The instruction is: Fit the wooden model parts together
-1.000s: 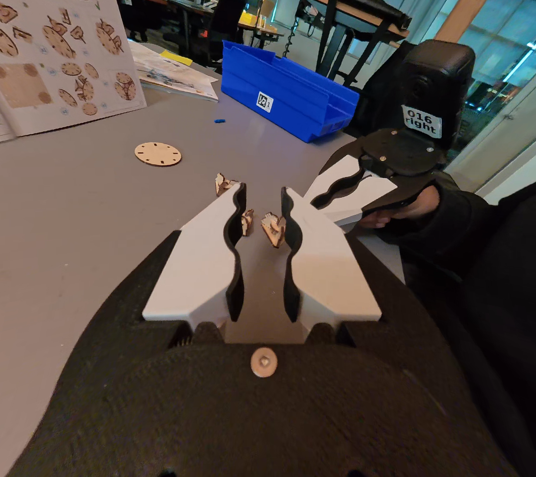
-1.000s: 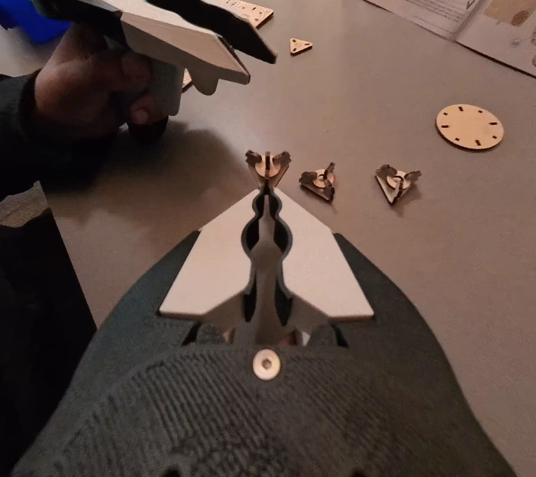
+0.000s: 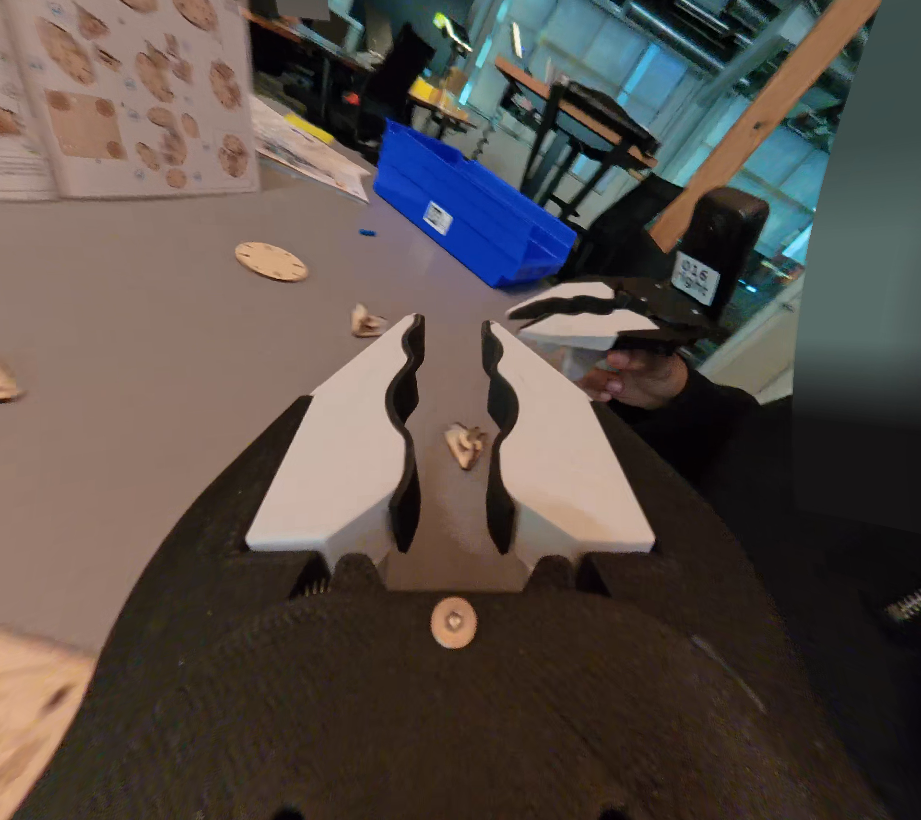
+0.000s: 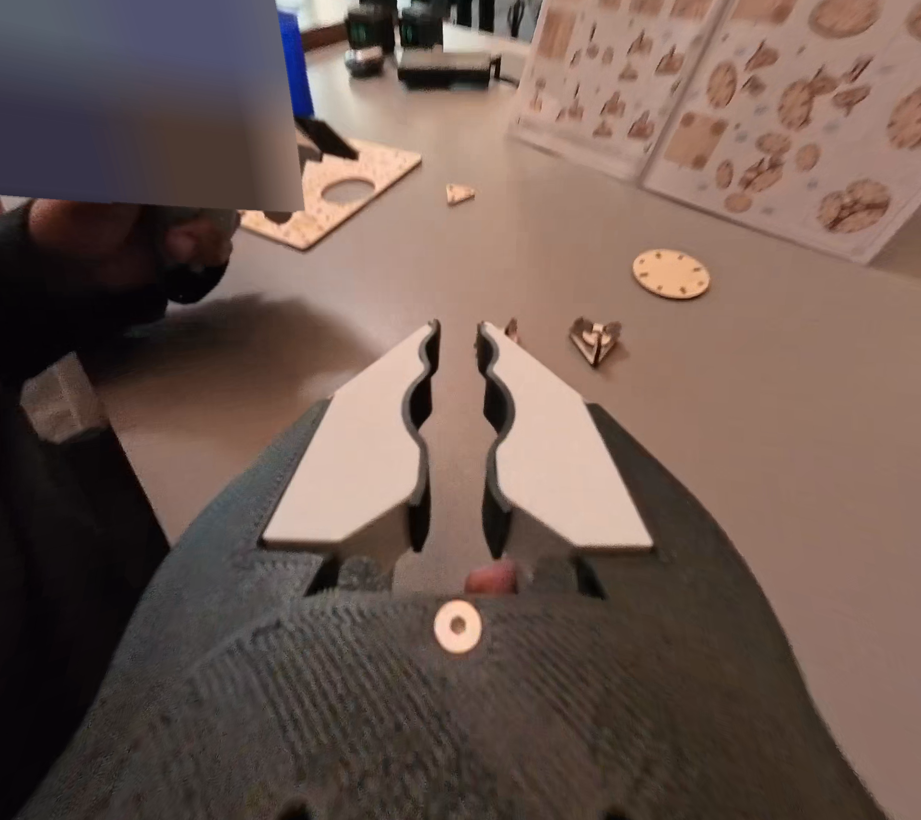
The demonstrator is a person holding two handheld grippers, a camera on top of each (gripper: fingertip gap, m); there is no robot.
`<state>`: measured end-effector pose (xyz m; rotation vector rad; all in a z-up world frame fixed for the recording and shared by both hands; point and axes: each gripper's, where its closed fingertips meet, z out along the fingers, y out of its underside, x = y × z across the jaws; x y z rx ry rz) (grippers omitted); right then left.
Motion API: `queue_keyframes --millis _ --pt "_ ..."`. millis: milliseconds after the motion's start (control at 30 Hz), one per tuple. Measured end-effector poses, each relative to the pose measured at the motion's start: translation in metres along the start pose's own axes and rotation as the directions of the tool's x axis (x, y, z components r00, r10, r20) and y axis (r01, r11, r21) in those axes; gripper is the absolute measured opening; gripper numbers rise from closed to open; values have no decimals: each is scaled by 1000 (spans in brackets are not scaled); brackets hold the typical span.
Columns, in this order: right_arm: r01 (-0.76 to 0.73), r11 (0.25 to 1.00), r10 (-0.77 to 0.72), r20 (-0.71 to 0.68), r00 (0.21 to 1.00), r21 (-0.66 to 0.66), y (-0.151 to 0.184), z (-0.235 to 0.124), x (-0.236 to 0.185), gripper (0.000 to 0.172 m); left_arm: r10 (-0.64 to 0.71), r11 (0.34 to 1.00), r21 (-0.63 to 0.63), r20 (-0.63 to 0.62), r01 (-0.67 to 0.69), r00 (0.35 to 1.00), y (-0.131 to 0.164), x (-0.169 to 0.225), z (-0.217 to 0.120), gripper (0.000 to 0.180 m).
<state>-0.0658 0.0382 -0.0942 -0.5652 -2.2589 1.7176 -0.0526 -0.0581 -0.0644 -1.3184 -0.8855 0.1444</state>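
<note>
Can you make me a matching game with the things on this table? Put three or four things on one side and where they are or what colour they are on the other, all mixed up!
Things:
1. Bin
2. Round wooden disc
3. Instruction sheets
4. Left tongs

Clues:
A. standing up at the back of the table
B. blue
C. open, with nothing gripped
D. lying flat, with little slots around its edge

Pairs: 1-B, 2-D, 3-A, 4-C
</note>
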Motion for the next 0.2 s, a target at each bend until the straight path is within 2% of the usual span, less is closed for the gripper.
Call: queue_keyframes --millis 100,200 --pt "-51 981 49 15 999 187 -35 3 1 0 39 994 95 119 -50 992 -30 -21 -40 21" --pt "-128 943 136 -7 991 306 -60 13 12 0 23 986 158 151 -47 988 -33 -28 -66 20"
